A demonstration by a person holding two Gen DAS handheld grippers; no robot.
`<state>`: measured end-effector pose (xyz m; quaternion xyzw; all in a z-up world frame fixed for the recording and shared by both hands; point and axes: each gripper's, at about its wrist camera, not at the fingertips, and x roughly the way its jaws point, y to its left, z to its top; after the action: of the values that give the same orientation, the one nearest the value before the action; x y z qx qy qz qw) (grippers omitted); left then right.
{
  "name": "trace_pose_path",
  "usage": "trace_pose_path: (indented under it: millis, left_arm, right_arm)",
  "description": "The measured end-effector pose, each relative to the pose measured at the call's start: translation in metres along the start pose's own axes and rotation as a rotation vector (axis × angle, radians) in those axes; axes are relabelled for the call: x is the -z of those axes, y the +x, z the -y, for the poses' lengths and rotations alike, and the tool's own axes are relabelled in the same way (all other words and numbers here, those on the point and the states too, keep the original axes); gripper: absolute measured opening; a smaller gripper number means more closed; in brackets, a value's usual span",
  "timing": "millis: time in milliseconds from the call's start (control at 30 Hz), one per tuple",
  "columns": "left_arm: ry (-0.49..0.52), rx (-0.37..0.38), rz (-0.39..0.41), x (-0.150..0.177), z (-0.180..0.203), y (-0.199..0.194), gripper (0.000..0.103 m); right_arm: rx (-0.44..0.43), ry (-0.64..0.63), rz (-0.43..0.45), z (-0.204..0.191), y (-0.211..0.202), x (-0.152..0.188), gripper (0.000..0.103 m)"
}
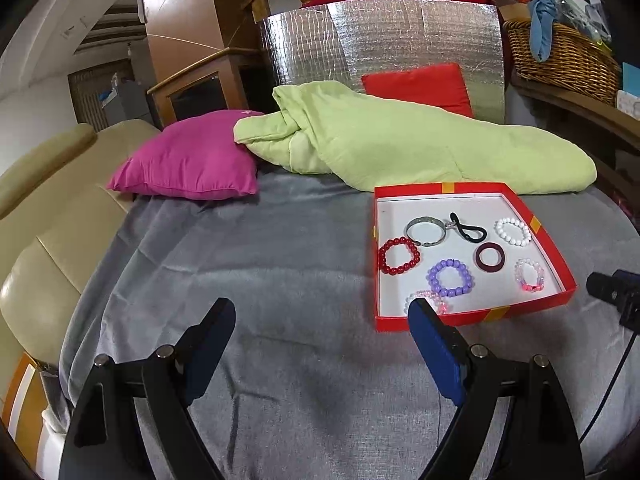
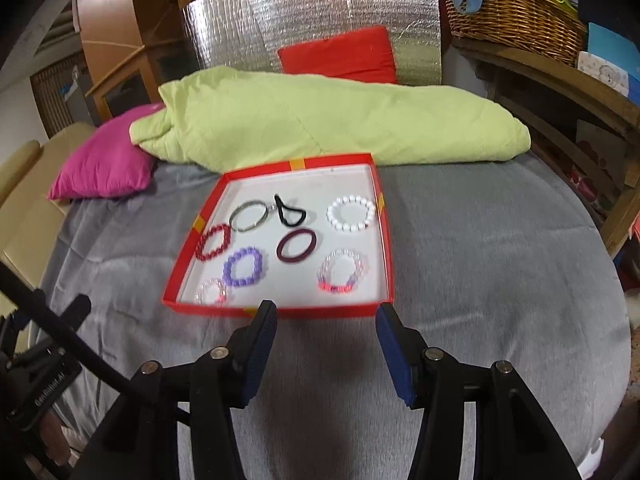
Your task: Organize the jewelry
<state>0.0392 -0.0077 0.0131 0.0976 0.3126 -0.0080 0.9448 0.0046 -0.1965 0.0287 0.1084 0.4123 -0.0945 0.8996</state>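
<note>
Eight pieces lie flat in the red box [image 2: 382,248] on the bed [image 2: 480,240], spread apart so I can pick each singly. My left hand-held gripper [image 1: 322,312] hovers wide open and empty, near the box's near-left corner. From the left: red bead bracelet [image 2: 213,242], silver bangle [image 2: 250,216], purple bracelet [image 2: 243,267], and the black hair tie [image 2: 290,212], its long axis running near-right to far-left. My right hand-held gripper [image 2: 326,314] is open, empty, at the near rim.
</note>
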Motion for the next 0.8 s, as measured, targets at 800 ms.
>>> trace_pose_path:
  millis: [800]
  left_arm:
    - [-0.039, -0.004, -0.018, 0.001, -0.003, 0.015, 0.089]
  right_arm:
    - [0.052, -0.047, -0.013, -0.013, 0.017, 0.003, 0.055]
